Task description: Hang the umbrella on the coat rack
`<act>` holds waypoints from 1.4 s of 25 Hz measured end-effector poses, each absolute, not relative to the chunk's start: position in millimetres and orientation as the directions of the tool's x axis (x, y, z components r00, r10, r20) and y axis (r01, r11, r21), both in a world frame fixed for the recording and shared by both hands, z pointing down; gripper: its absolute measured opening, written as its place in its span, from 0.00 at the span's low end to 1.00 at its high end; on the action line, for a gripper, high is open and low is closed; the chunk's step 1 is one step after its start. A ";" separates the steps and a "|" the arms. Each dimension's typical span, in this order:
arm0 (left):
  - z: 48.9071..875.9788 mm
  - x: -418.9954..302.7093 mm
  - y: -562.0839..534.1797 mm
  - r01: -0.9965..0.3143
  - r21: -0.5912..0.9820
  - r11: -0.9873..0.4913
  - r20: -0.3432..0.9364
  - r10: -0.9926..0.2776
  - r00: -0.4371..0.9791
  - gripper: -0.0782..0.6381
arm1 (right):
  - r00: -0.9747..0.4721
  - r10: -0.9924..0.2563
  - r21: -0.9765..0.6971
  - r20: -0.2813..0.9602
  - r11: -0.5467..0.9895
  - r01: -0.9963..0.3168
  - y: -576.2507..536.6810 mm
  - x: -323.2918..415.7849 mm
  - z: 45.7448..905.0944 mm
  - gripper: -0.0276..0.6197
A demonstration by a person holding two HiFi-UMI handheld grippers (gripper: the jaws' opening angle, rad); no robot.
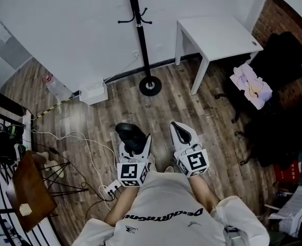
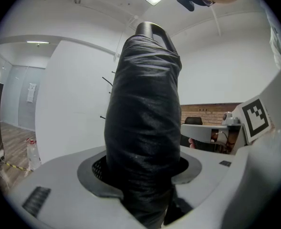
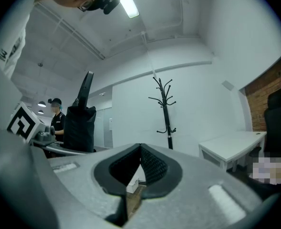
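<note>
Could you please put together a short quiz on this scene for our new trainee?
1. True or false: the right claw grips the folded black fabric umbrella.
2. Where does the tall black metal coat rack stand? A) on the wooden floor, left of the white rectangular table; B) on top of that table; C) lying flat on the floor.
3. Fill in: the left claw is closed on the ____.
Key: 1 false, its jaws are together and empty; 2 A; 3 umbrella.
</note>
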State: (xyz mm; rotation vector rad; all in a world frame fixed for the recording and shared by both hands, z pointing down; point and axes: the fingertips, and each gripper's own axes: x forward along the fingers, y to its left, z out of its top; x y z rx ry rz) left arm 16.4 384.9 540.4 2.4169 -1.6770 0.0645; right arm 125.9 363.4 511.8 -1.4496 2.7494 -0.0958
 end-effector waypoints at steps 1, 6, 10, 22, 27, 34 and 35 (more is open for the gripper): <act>541.5 20.2 380.8 -0.931 0.133 -0.339 0.148 -0.922 0.357 0.46 | -0.563 -0.827 -0.067 -0.002 0.562 -0.825 358.4 129.1 512.0 0.04; 553.2 24.5 348.0 -0.928 0.157 -0.338 0.164 -0.918 0.362 0.46 | -0.574 -0.819 -0.062 0.022 0.572 -0.818 325.9 125.4 522.9 0.04; 558.5 13.1 298.3 -0.926 0.167 -0.339 0.156 -0.918 0.364 0.46 | -0.575 -0.817 -0.042 0.029 0.574 -0.818 281.9 112.6 528.0 0.04; 529.9 -43.9 107.7 -0.925 0.182 -0.334 0.144 -0.921 0.361 0.46 | -0.567 -0.824 -0.011 0.009 0.567 -0.824 101.8 60.5 495.2 0.04; 517.2 -65.2 36.2 -0.914 0.183 -0.361 0.150 -0.909 0.389 0.46 | -0.539 -0.843 -0.005 -0.005 0.539 -0.843 30.4 39.7 475.4 0.04; 504.6 -95.0 -58.2 -0.896 0.193 -0.401 0.148 -0.890 0.430 0.46 | -0.497 -0.868 0.007 0.000 0.497 -0.868 -58.8 8.9 462.1 0.04; 505.2 -97.0 -68.2 -0.892 0.194 -0.408 0.151 -0.886 0.438 0.46 | -0.489 -0.872 0.008 0.000 0.489 -0.872 -68.7 6.7 461.8 0.04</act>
